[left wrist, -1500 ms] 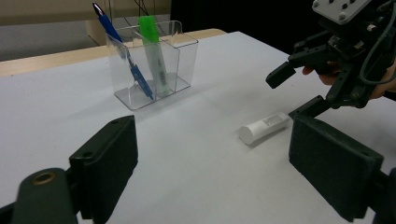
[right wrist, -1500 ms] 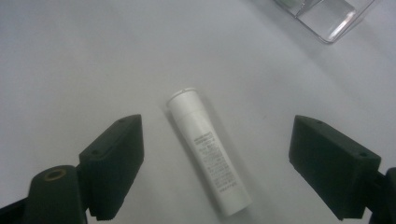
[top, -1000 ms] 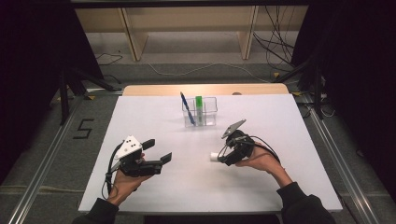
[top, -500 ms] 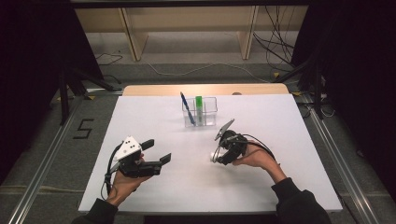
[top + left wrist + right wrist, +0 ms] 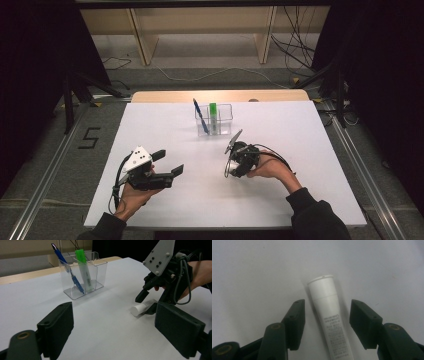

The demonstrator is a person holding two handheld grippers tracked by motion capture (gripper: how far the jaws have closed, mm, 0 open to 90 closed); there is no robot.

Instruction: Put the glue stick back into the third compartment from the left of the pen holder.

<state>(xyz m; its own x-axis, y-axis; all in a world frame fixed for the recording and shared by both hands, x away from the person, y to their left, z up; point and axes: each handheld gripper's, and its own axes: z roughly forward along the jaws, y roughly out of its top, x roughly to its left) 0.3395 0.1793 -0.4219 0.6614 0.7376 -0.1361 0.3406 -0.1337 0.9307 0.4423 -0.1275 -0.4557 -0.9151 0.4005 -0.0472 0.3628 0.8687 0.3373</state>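
1. Step in hand, as judged: grasping the white tube (image 5: 331, 322), which lay flat on the white worktop (image 5: 320, 150) at centre right of the high view, below and to the right of the clear holder (image 5: 214, 120).
2. The right gripper (image 5: 326, 322) straddled the tube. Its fingers (image 5: 295, 323) had just been closing and stood half-narrowed, a gap showing on each side; no contact yet.
3. The left gripper (image 5: 167, 162) hovered at lower left of the high view, fingers (image 5: 56, 326) wide, holding nothing.
4. The holder held a blue pen (image 5: 68, 271) and a green marker (image 5: 83, 268).
5. Next move, as judged: close squarely on the tube body behind its cap, then lift without letting it roll.
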